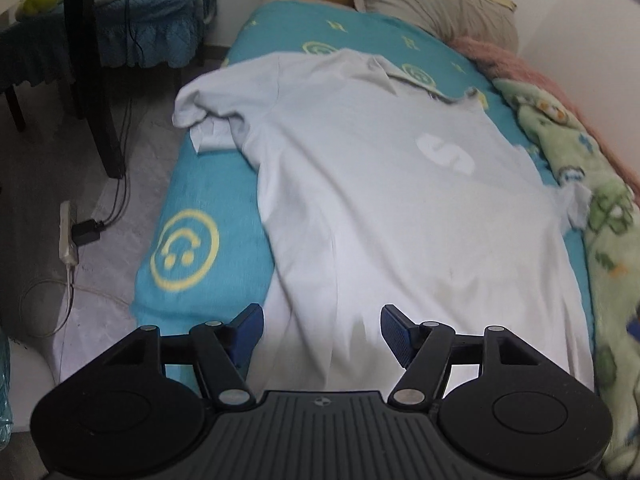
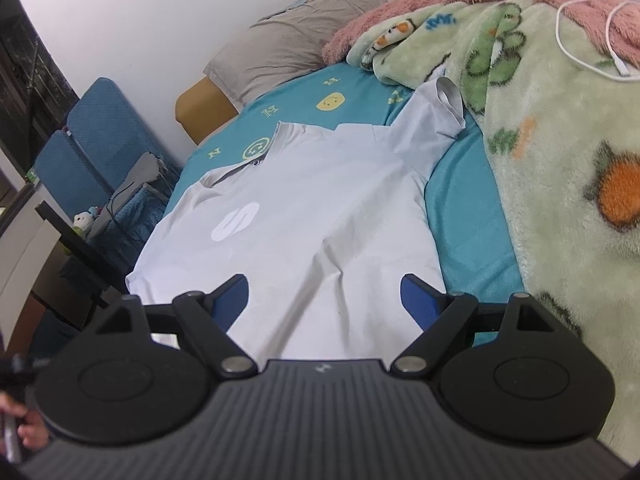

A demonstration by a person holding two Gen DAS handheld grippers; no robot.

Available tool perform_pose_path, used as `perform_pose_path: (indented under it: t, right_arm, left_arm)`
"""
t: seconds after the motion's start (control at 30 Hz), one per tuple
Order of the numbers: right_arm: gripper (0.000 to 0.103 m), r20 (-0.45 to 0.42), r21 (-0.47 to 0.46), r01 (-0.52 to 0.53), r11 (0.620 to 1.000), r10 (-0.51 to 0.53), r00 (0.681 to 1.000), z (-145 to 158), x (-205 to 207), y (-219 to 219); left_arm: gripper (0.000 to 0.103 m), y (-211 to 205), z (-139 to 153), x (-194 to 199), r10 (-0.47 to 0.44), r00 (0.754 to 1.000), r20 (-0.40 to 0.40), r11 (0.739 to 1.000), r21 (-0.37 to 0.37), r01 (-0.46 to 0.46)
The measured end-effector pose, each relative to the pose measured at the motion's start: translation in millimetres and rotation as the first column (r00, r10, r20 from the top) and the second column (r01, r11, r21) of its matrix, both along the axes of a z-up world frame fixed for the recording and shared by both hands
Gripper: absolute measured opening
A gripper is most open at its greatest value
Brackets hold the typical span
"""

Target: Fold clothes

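Bedding fills most of what we see: a teal sheet printed with yellow smiley faces covers the bed. From the left, we find a grey floor with one power strip and its cables, then one blue quilted chair beside the bed. At the head lies one grey pillow. Along the right edge one green cartoon blanket is heaped, with one pink fleece behind it and a white cable lying on top.

We count one garment: a pale polo shirt, spread face up on the sheet, collar toward the pillow, one sleeve crumpled at the left edge of the bed, the other reaching the green blanket.

Our left gripper hovers above the shirt's hem, jaws spread wide and holding nothing. Our right gripper hangs over the lower half of the shirt, likewise spread apart and empty, the cloth showing between its blue pads.
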State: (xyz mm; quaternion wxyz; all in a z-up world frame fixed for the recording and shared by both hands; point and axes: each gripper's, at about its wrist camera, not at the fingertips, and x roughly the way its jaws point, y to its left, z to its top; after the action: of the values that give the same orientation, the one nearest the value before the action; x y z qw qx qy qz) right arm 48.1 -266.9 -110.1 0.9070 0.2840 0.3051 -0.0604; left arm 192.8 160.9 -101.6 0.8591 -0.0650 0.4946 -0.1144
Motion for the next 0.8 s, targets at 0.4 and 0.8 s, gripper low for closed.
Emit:
perform_pose_path:
  t: [0.4,0.8]
  right_arm:
    - [0.085,-0.02,0.023,0.025,0.999,-0.025,0.999,-13.0,13.6,-7.1]
    - [0.085,-0.086,-0.036,0.033,0.999,-0.036,0.996,-43.8,56.6,-11.5]
  left_arm:
    - [0.067,48.7,-35.7,106.9,0.332,0.943,-0.018,0.932,-0.149,-0.331]
    - [0.006,36.7,-60.2,184.7,0.325,0.939,0.109,0.943,-0.117,-0.313]
